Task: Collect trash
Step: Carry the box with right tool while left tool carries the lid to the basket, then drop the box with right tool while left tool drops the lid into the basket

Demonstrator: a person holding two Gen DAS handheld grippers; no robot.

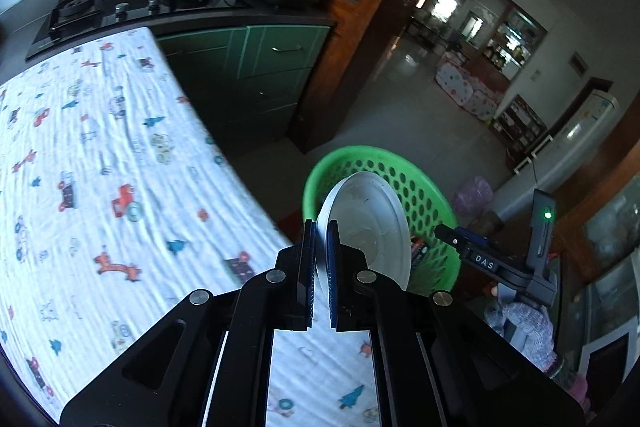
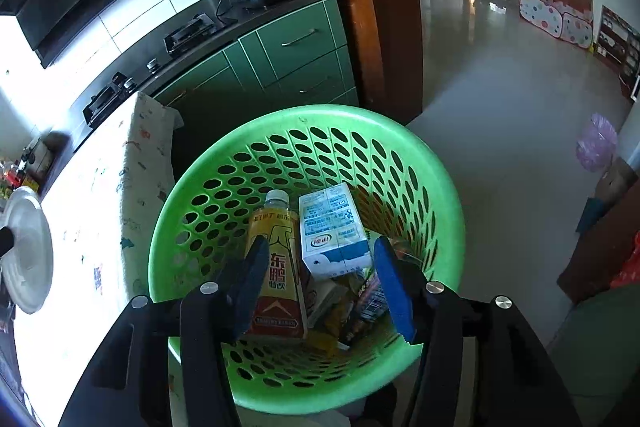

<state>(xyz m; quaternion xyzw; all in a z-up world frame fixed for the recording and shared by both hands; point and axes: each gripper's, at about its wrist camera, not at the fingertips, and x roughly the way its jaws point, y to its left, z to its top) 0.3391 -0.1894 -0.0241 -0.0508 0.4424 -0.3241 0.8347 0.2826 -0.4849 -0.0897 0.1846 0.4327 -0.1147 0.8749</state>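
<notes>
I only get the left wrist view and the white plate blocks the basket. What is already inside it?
Observer: A yellow drink bottle lies in the green basket.
Operator: Anything beside it?
Observer: A blue-and-white milk carton is leaning next to the bottle, on top of wrappers.
Operator: Is the right gripper carrying something?
Observer: No, the right gripper is over the basket with its fingers apart and nothing between them.

We see both fisheye views bend hard into dark corners. Left of the fingers (image 2: 394, 287) the tablecloth (image 2: 80, 211) blows out white, while the green cabinets (image 1: 256, 75) beyond our fingertips sit dim and soft.
</notes>
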